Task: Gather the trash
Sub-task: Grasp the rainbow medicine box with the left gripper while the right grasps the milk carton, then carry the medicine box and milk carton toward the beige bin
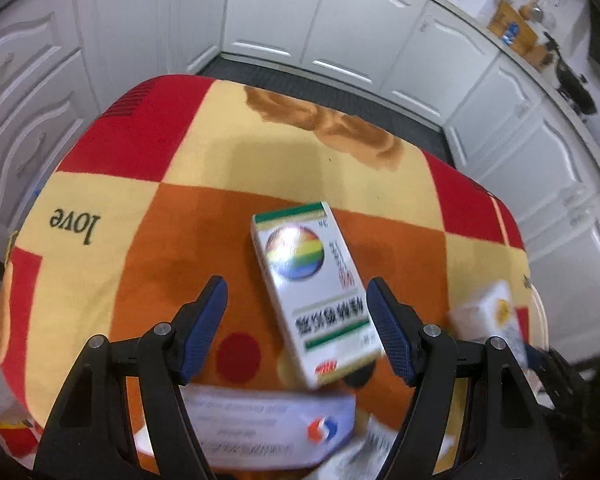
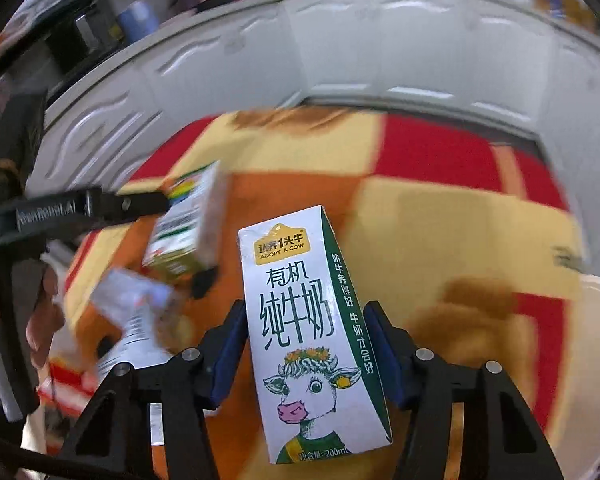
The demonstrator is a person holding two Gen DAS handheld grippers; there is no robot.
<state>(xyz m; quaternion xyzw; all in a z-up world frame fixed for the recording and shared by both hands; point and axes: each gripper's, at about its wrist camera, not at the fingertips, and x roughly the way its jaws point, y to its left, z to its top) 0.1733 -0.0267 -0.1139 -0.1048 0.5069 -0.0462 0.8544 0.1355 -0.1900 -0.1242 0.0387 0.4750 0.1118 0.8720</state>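
White kitchen cupboards ring a checked blanket (image 2: 440, 216) where a light, crushable milk carton (image 2: 312, 332), held narrowly by the right gripper (image 2: 306, 344), is best kept squeezed across its flat sides, while a rainbow box (image 1: 312, 292) is straddled by the wide left gripper (image 1: 296, 320).

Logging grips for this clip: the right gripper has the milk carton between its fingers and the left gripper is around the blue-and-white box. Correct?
Not quite. The left gripper is around the rainbow box, as the left wrist view shows; the blue-and-white box lies nearer the camera. The milk carton is between the right gripper's fingers.

The left gripper (image 1: 296, 312) points steeply down, jaws apart, low in its frame, while the right gripper (image 2: 304, 340) sits bottom centre, jaws half closed.
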